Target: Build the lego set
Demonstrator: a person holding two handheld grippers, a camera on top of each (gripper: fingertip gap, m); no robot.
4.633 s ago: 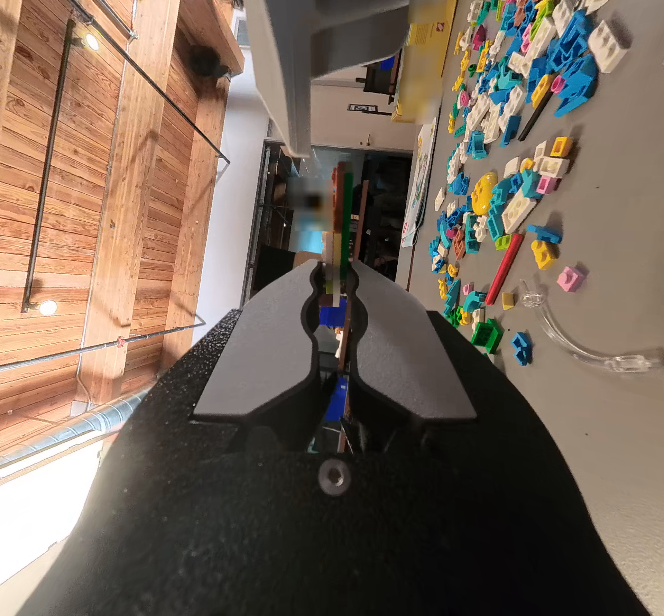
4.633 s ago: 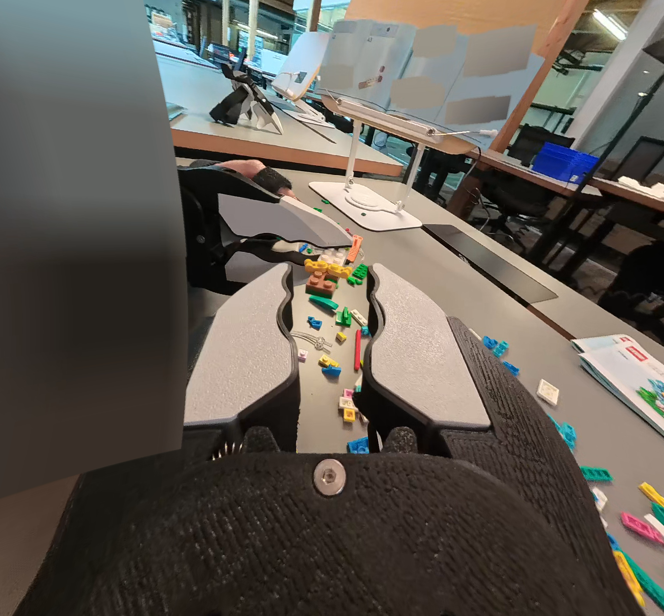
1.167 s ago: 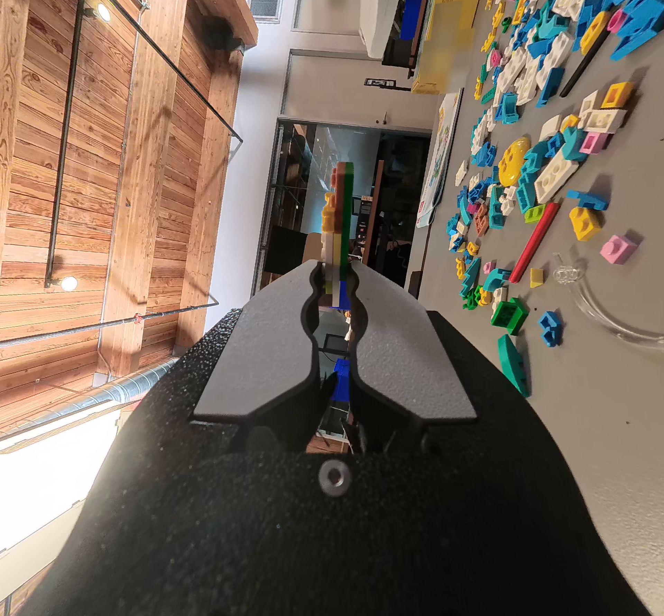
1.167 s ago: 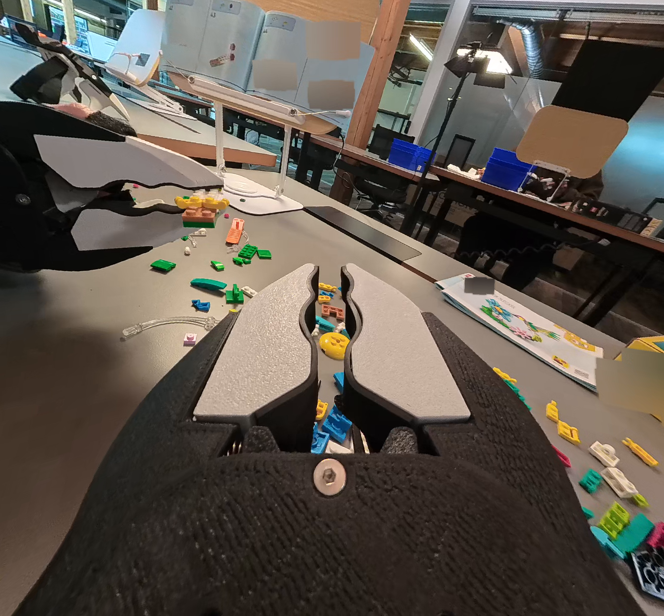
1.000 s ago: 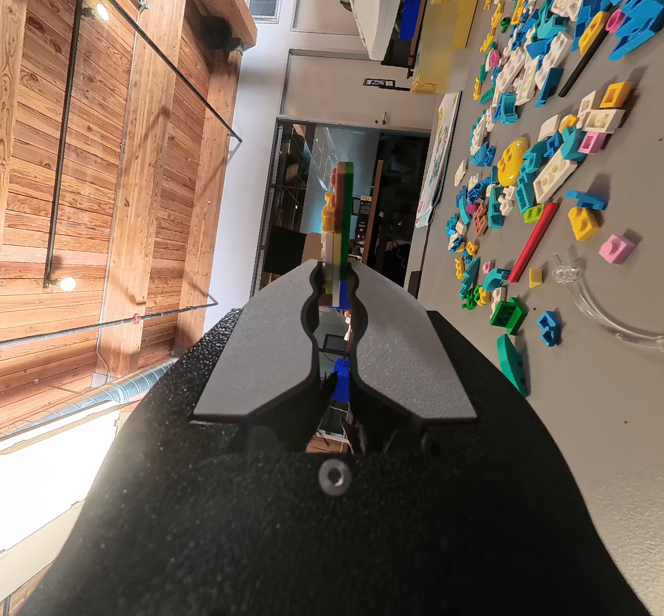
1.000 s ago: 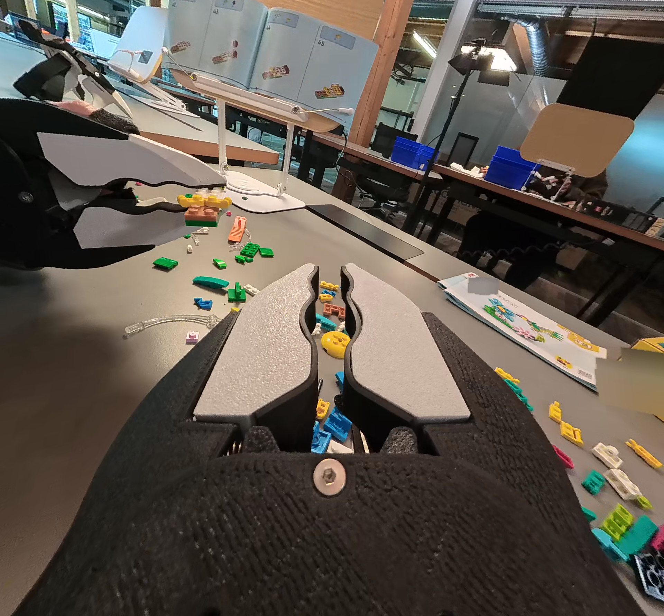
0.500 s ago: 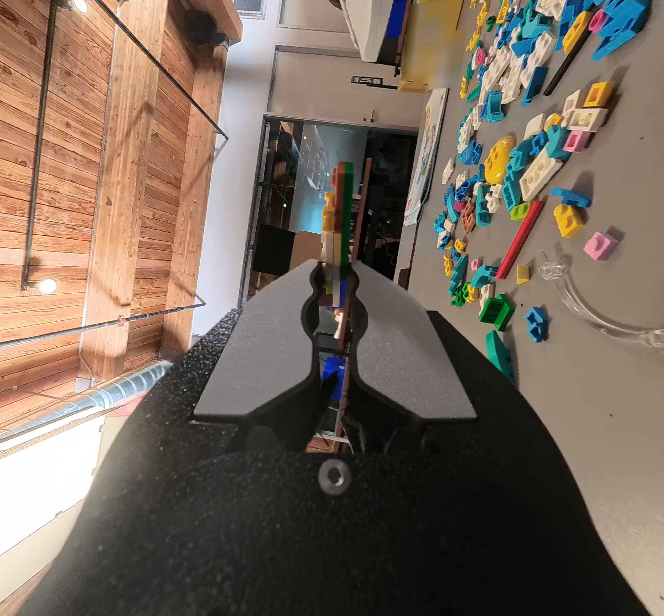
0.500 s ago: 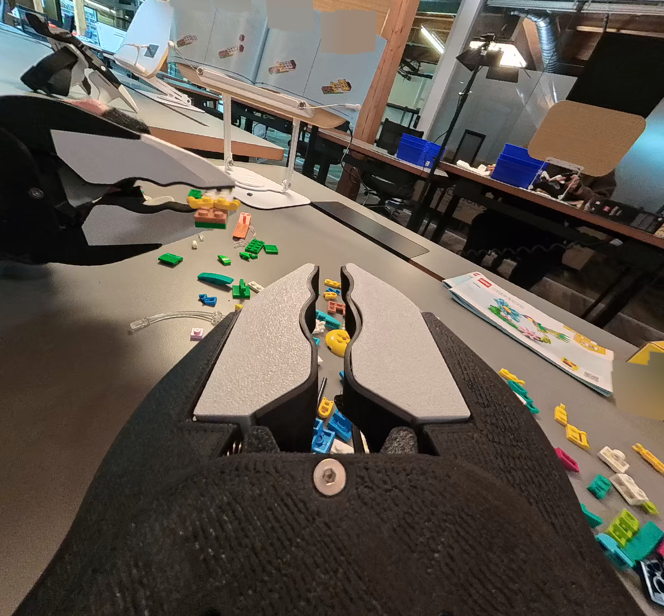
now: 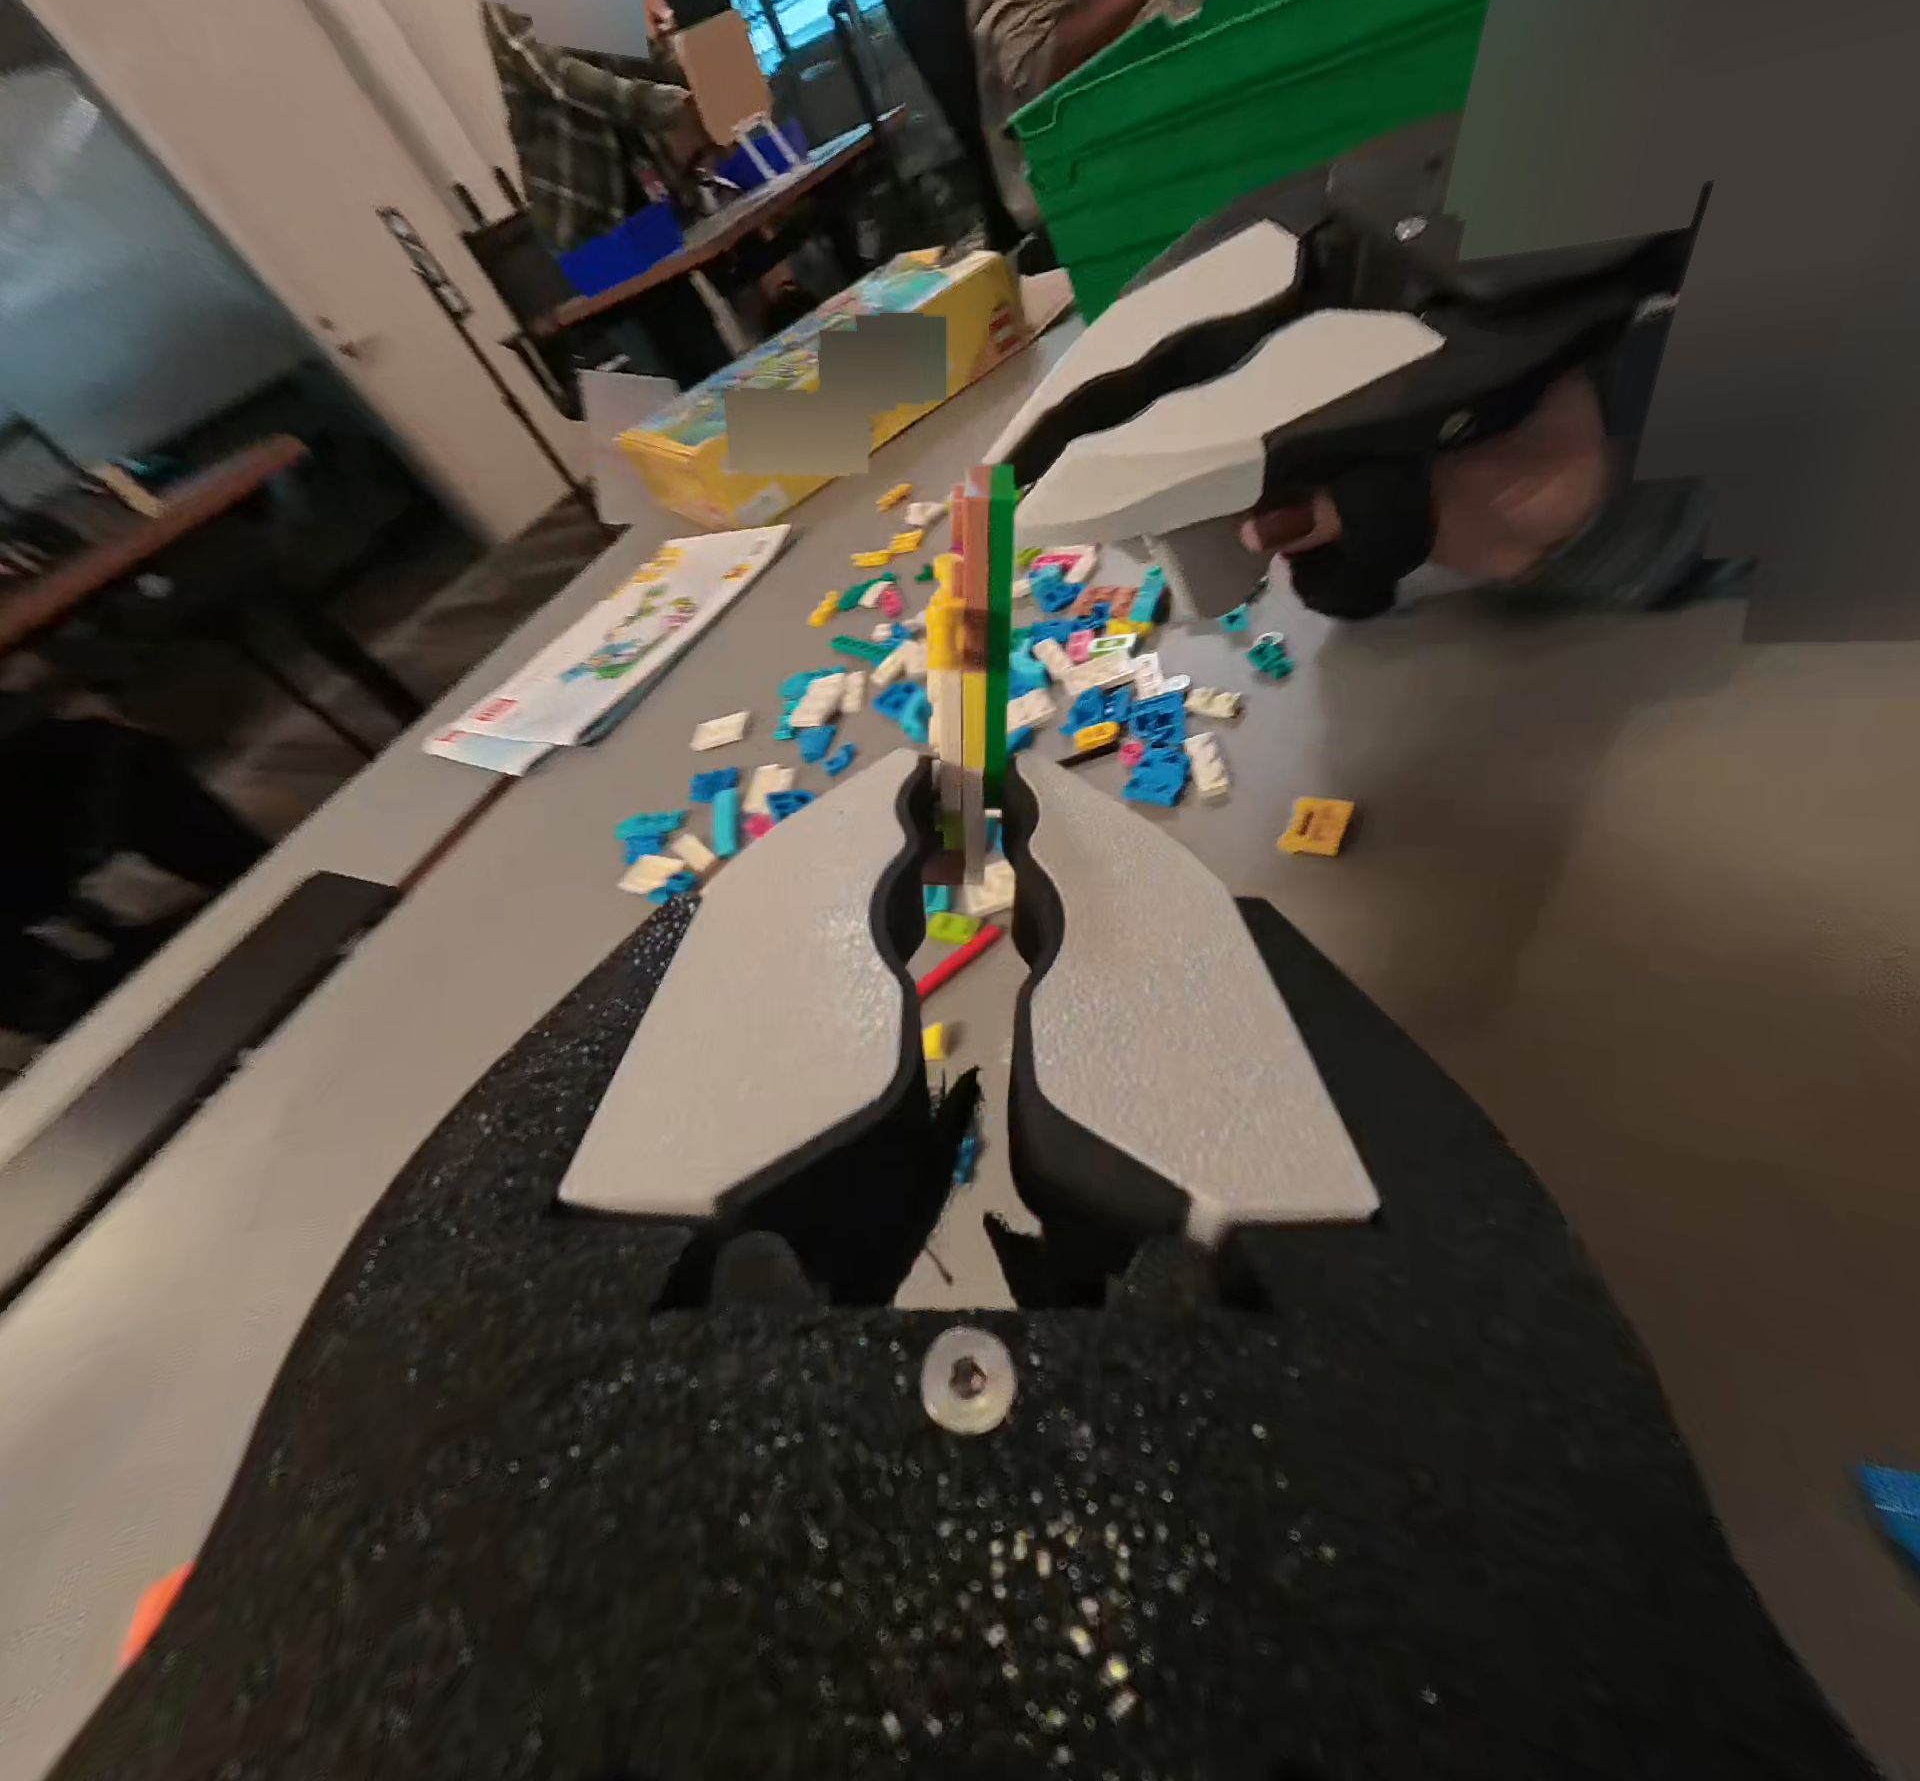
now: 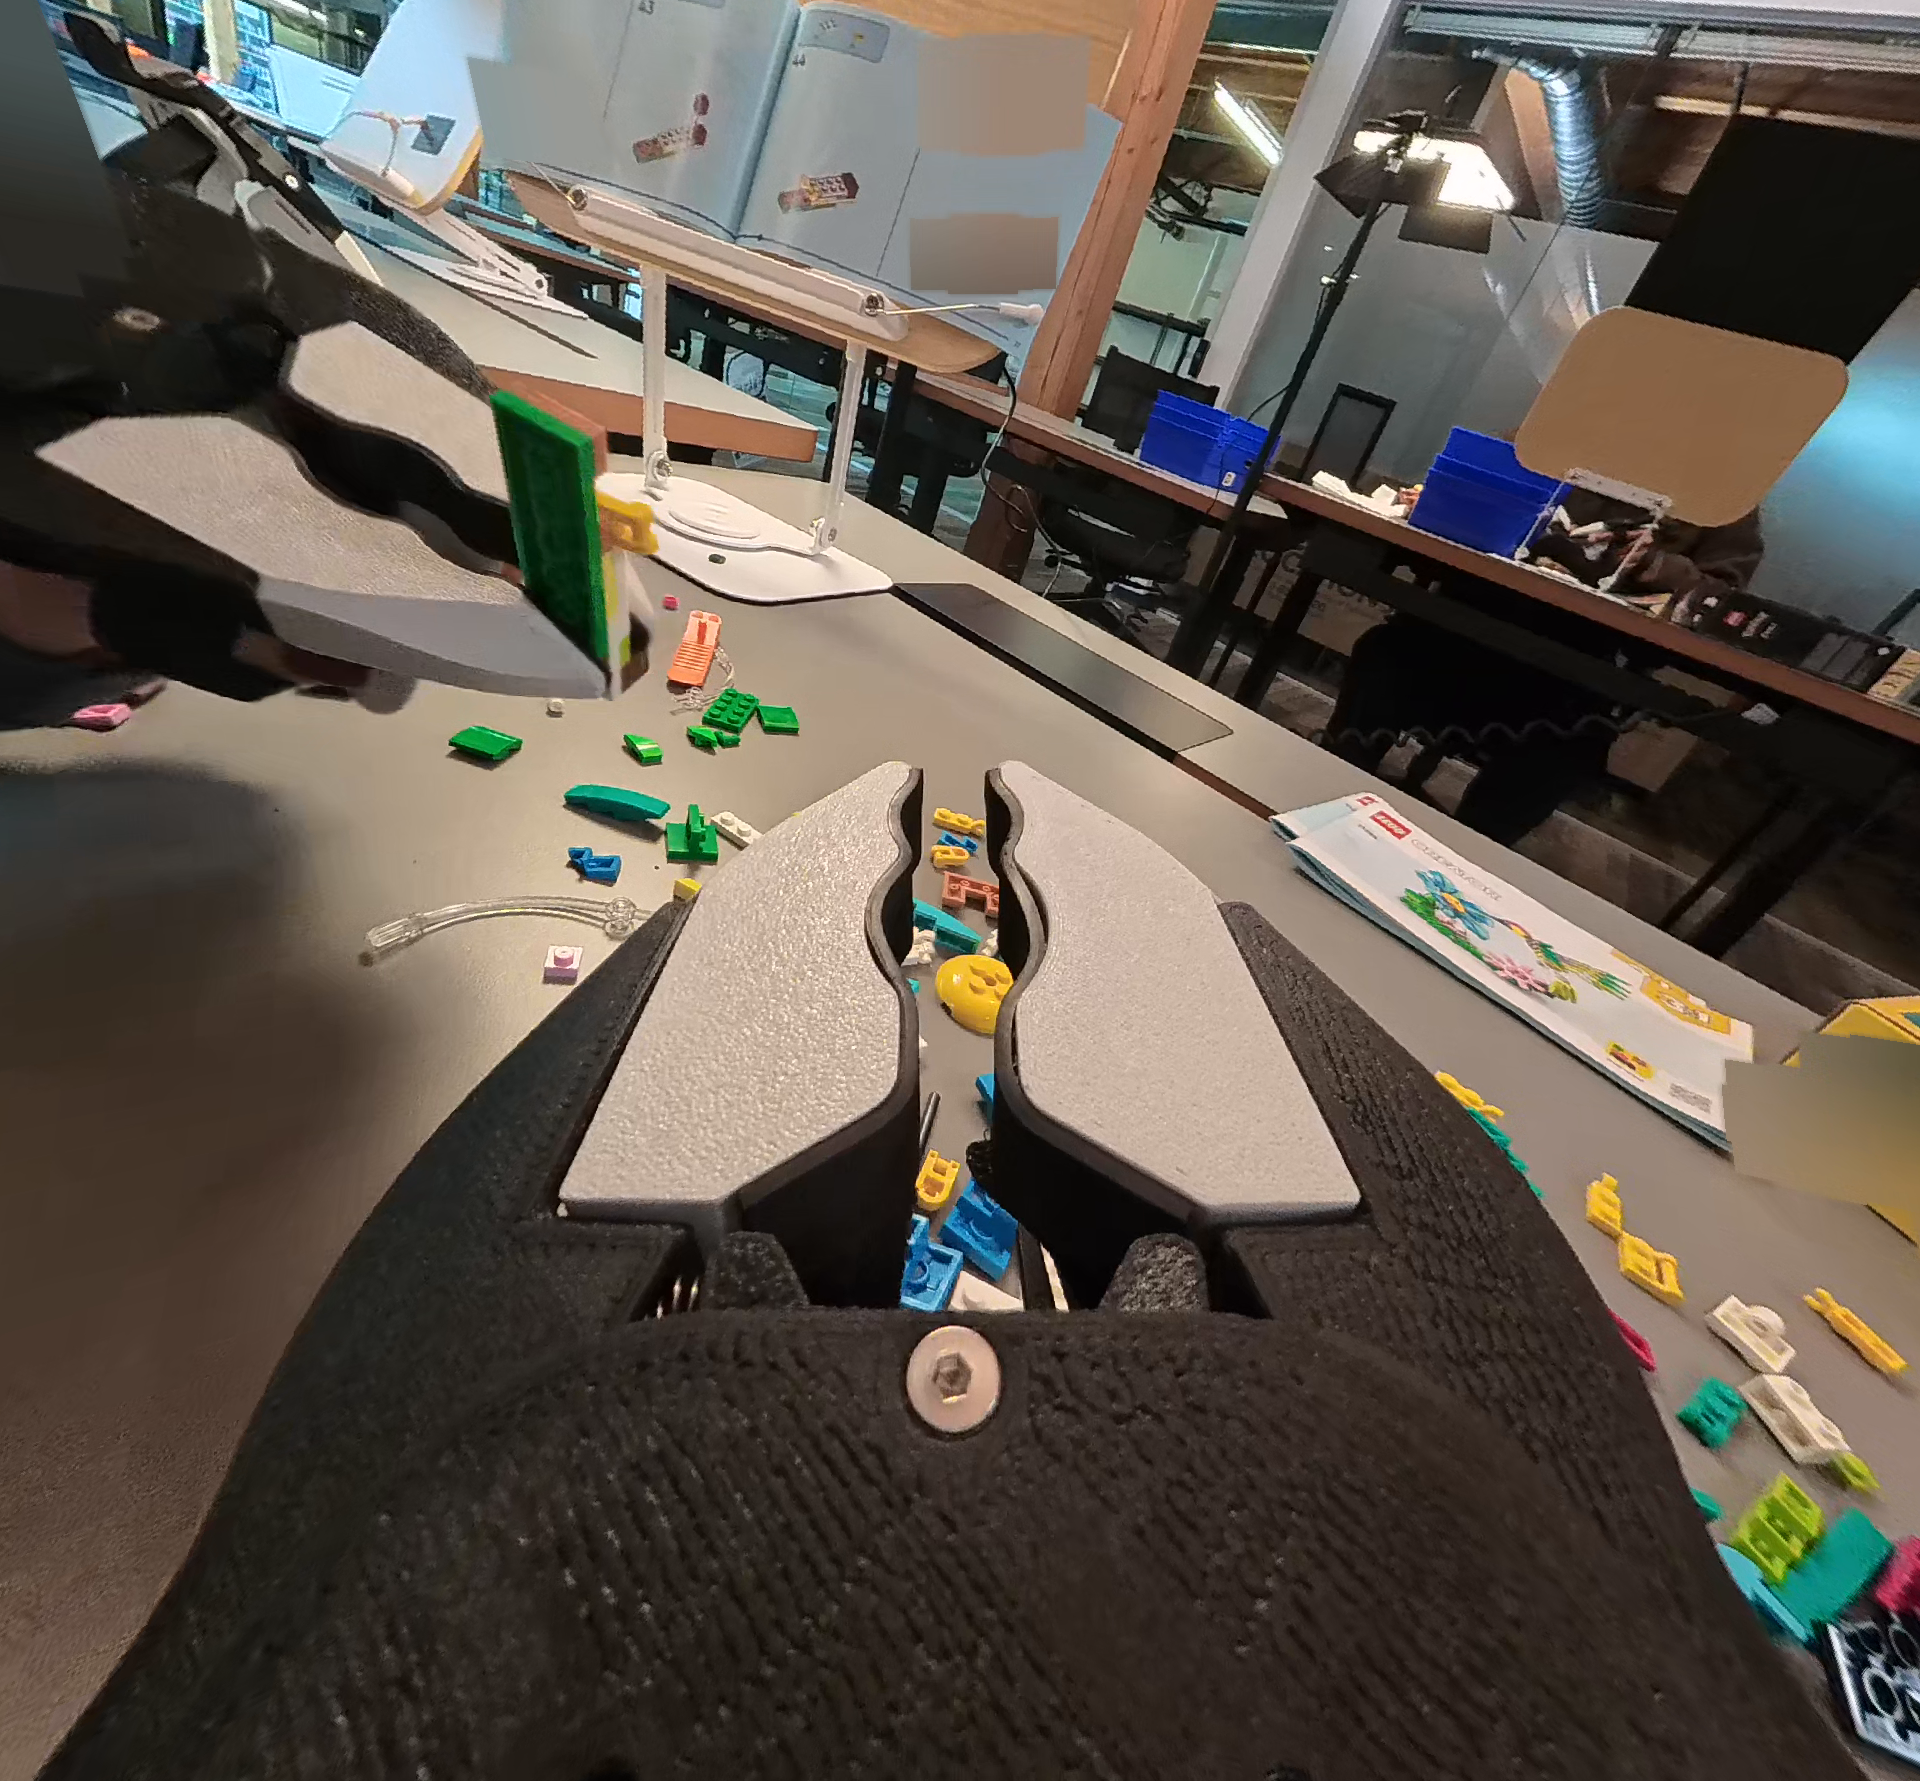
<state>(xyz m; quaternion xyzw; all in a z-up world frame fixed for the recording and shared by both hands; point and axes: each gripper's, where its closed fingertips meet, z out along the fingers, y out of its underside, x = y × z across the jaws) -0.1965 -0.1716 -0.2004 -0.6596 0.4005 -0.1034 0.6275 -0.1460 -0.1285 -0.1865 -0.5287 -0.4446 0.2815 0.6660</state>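
Observation:
My left gripper [image 9: 966, 791] is shut on a small lego assembly [image 9: 977, 630]: a green plate with yellow, orange and white bricks, held edge-on above the grey table [image 9: 1507, 848]. In the right wrist view the left gripper [image 10: 582, 651] is at the left, and the green plate [image 10: 551, 526] stands upright in it. My right gripper [image 10: 953, 786] has its jaws almost together and holds nothing. It hovers over loose bricks, with a yellow round piece [image 10: 971, 988] just below its tips. In the left wrist view the right gripper [image 9: 1029, 453] is close behind the assembly.
Loose coloured bricks [image 9: 1091, 692] are spread over the table. An open instruction book on a stand [image 10: 727, 121] is at the back. A booklet [image 10: 1507, 952], a yellow box [image 9: 810, 422] and a green crate [image 9: 1247, 100] lie around. A clear curved piece [image 10: 499, 916] lies at the left. Some 8 cm of space lies between my two pairs of fingers.
My left gripper has rolled from lying sideways to level and turned toward the right gripper, still holding the assembly. The right gripper has stayed shut and barely moved.

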